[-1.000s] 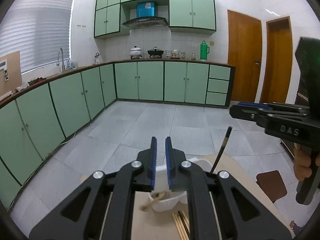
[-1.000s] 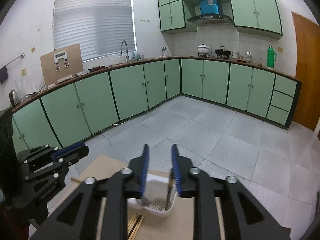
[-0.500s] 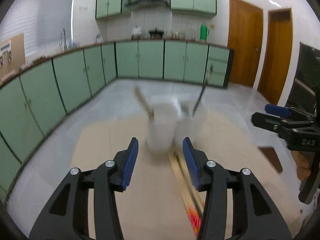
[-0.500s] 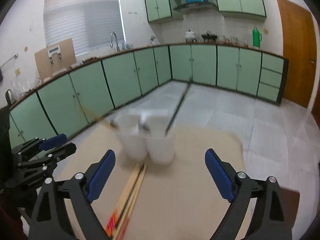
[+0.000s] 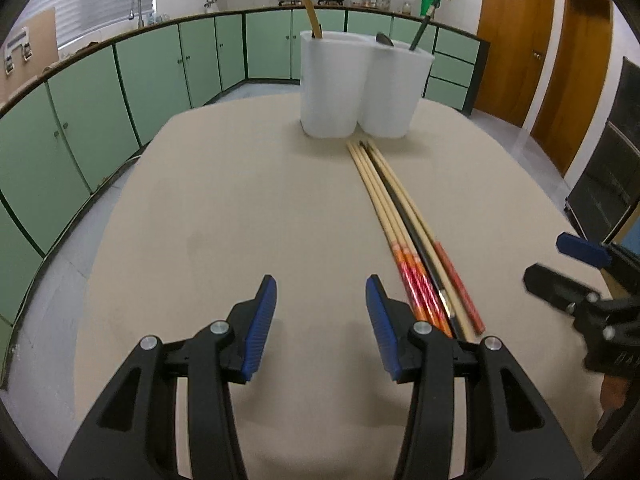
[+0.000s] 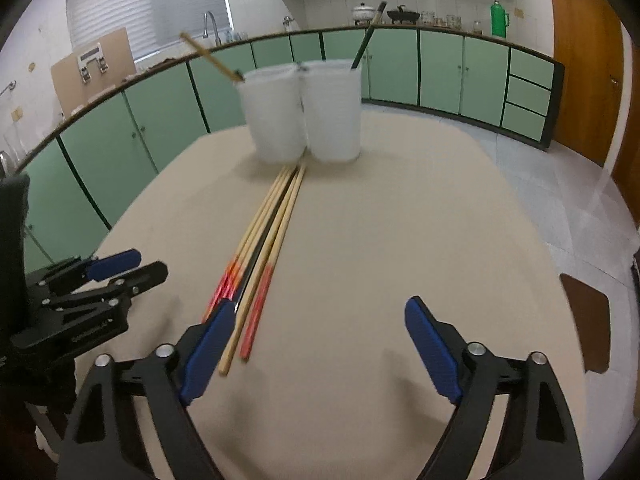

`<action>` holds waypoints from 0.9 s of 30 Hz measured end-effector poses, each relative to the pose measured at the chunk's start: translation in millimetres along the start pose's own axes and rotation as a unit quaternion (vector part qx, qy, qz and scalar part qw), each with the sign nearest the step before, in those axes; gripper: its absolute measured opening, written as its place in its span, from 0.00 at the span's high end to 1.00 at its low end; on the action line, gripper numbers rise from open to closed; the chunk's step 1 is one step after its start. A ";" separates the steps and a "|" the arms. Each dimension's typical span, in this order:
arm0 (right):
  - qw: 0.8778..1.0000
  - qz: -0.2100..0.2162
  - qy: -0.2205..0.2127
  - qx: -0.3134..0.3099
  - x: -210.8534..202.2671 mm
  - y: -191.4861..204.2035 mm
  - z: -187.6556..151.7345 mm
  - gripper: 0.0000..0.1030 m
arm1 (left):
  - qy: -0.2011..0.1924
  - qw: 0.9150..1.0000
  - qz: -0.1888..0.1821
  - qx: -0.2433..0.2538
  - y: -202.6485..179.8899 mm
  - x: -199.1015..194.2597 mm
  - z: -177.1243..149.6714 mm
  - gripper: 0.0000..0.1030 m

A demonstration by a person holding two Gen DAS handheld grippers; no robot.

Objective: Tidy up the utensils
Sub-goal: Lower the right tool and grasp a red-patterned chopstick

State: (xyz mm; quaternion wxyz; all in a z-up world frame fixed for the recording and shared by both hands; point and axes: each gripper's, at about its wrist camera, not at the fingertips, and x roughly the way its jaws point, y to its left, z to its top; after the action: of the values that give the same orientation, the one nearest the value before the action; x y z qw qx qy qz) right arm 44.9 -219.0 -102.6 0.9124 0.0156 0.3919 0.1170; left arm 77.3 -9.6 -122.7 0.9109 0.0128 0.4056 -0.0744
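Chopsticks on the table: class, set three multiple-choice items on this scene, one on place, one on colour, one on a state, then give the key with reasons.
1. Where do the loose chopsticks lie?
A. on the table in front of the white holder
B. inside the holder
C. on the floor

2. What colour are the pads of the left gripper?
A. green
B. blue
C. yellow

3. What is between the fingers of the right gripper?
A. a spoon
B. a chopstick bundle
C. nothing

Key: 1 A, they rest flat on the table, tips toward the white holder. 2 B, both pads show blue. 3 C, only bare table shows between them; the jaws are closing.
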 end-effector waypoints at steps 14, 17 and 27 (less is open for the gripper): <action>0.999 -0.001 0.034 -0.026 15.9 30.1 -19.5 0.43 | 0.022 1.000 0.005 -0.001 -4.7 7.0 -17.9 0.53; 0.999 0.003 0.039 -0.024 19.8 32.8 -19.5 0.48 | 0.023 1.000 0.004 -0.005 -3.3 6.9 -16.6 0.52; 0.999 0.015 0.043 -0.016 20.3 27.0 -17.7 0.65 | 0.025 1.000 -0.005 0.002 -11.8 10.7 -15.7 0.52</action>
State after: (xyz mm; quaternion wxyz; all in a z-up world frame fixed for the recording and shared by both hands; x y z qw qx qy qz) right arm 40.2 -189.4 -126.0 0.8932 0.0022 0.4283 0.1371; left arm 71.1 -21.2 -140.7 0.8999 0.0142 0.4286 -0.0798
